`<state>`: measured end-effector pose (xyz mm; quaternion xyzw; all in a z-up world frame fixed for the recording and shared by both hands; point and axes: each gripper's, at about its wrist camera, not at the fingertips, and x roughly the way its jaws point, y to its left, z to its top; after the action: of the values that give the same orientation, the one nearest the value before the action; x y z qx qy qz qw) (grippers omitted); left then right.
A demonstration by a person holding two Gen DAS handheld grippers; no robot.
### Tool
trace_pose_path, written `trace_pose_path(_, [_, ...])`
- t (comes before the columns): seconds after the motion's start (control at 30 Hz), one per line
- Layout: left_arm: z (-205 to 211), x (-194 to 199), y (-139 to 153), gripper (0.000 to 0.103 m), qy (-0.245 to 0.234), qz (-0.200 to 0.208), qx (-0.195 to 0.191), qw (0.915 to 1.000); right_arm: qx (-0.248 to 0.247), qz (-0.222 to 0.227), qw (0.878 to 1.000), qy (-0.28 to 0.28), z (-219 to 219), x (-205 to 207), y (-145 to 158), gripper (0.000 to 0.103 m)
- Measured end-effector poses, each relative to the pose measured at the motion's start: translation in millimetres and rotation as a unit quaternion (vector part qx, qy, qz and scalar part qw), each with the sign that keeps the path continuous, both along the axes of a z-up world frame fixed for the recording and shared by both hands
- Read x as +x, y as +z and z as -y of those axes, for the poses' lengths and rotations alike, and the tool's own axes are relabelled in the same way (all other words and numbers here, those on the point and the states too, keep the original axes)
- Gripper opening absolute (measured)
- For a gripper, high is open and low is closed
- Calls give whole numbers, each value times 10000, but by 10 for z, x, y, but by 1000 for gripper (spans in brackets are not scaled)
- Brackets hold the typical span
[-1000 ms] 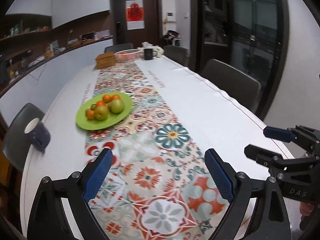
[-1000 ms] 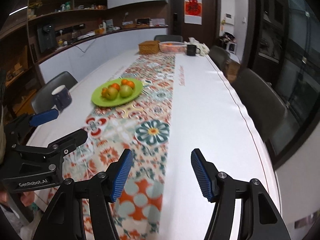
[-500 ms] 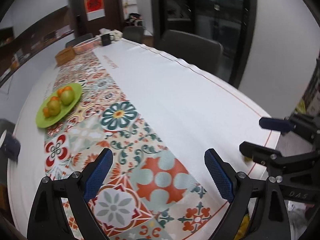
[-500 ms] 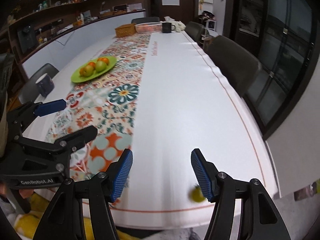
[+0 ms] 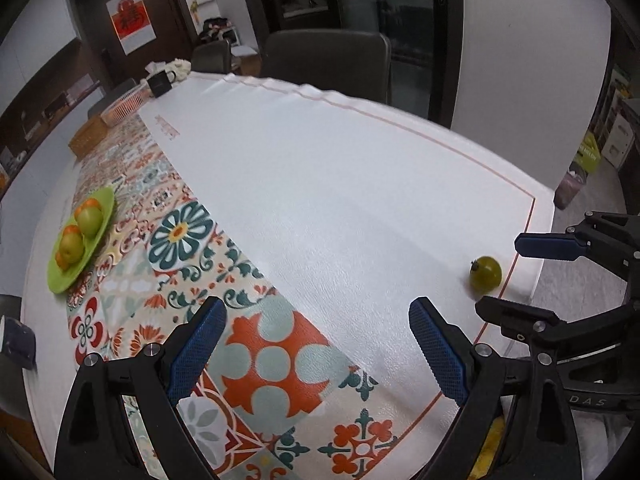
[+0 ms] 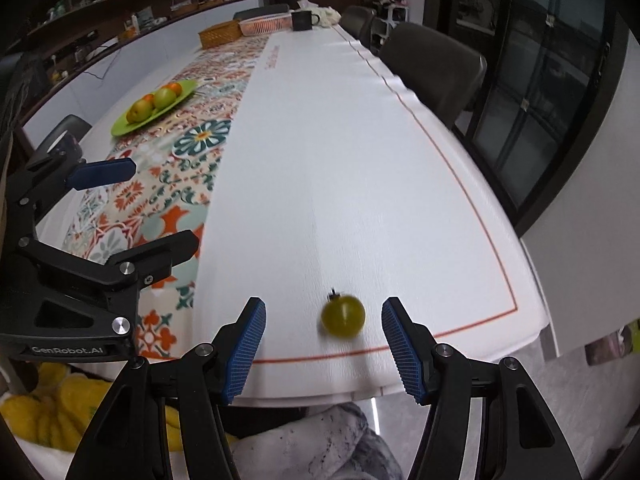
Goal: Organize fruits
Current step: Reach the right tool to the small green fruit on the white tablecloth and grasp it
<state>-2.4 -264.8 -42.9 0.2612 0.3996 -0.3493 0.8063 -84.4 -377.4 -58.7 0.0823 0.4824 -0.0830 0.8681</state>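
A small green fruit [image 6: 343, 315] lies on the white tablecloth near the table's near right corner; it also shows in the left wrist view [image 5: 485, 273]. My right gripper [image 6: 324, 343] is open, its blue pads either side of the fruit and not touching it. My left gripper [image 5: 318, 344] is open and empty over the patterned runner [image 5: 256, 344]. A green plate [image 5: 60, 280] with green and orange fruits sits far left on the runner; it also shows in the right wrist view [image 6: 124, 127].
The table edge [image 6: 440, 384] lies just below the fruit. Dark chairs [image 6: 432, 64] line the right side. A wicker basket [image 6: 219, 35], pink basket and black mug [image 6: 302, 20] stand at the far end. A dark mug [image 5: 16, 344] sits at the left edge.
Both grippers swung back and right toward the table's near corner. The green fruit has come fully into view between my right gripper's pads; the plate has receded to the left.
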Motion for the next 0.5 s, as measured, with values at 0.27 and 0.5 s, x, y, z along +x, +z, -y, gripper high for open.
trace_pose_path(0.27, [24,30,-141,94,51,-185,181,9997,10,-115,9999,38,16,62,-152,50])
trace_pose_path(0.5, [51,31,-196,94,28,-224,262,9994,-33,-204,9998,56,36,112,-267,41])
